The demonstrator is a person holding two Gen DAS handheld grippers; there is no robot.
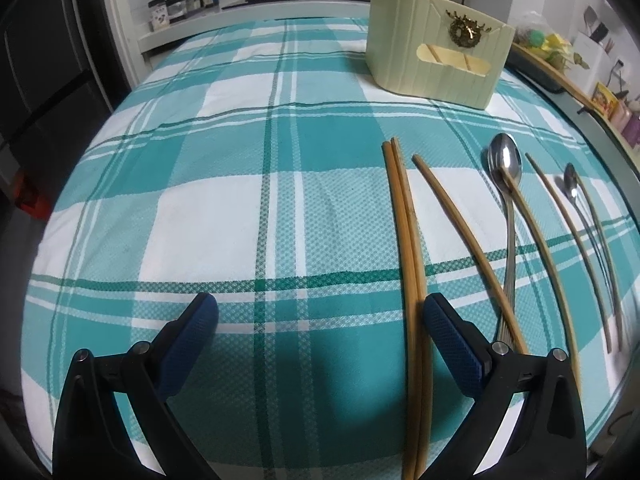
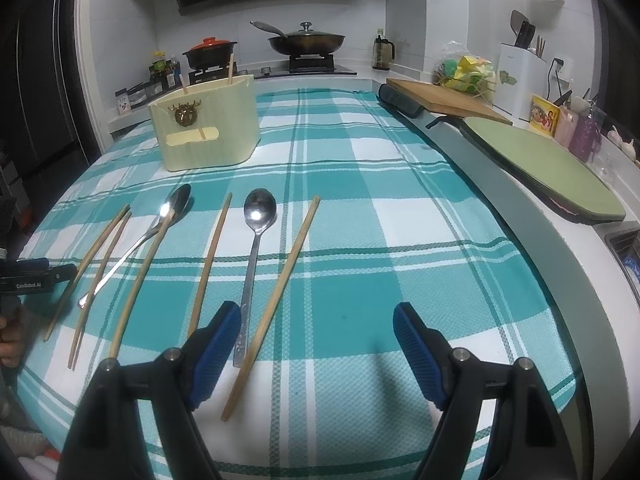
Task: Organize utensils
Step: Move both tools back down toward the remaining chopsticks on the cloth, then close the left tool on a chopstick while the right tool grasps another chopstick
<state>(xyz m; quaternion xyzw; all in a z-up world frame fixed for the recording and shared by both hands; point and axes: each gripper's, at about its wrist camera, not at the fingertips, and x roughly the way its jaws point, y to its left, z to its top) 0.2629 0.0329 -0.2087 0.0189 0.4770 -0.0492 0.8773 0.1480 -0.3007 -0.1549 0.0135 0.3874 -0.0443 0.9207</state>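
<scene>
A kitchen counter lay under a teal and white checked cloth (image 2: 360,184). At its far side stood a pale cream utensil holder (image 2: 206,124), upright, with a couple of wooden sticks already poking from its top. Spread across the cloth nearer the person were loose bamboo chopsticks and two steel spoons, lying roughly side by side and well apart from the holder.

The left gripper (image 1: 320,320) hovered low over the cloth, its blue pads spread wide and holding nothing. A pair of chopsticks (image 1: 404,240), lying touching each other, ran just inside its right-hand pad. The right gripper (image 2: 316,328) also stood wide and empty; a single chopstick (image 2: 276,304) and the small spoon (image 2: 256,240) lay just beside its left-hand pad. The large spoon (image 2: 160,224) rested farther left, with a chopstick crossing its bowl.

The chopsticks looked light, stiff and thin, likely to roll or slip from a loose pinch, so a firm hold near mid-length, across the pair, seemed wisest. The spoons appeared smooth, harder to grip and a little heavier; their flat handles offered the better hold.
</scene>
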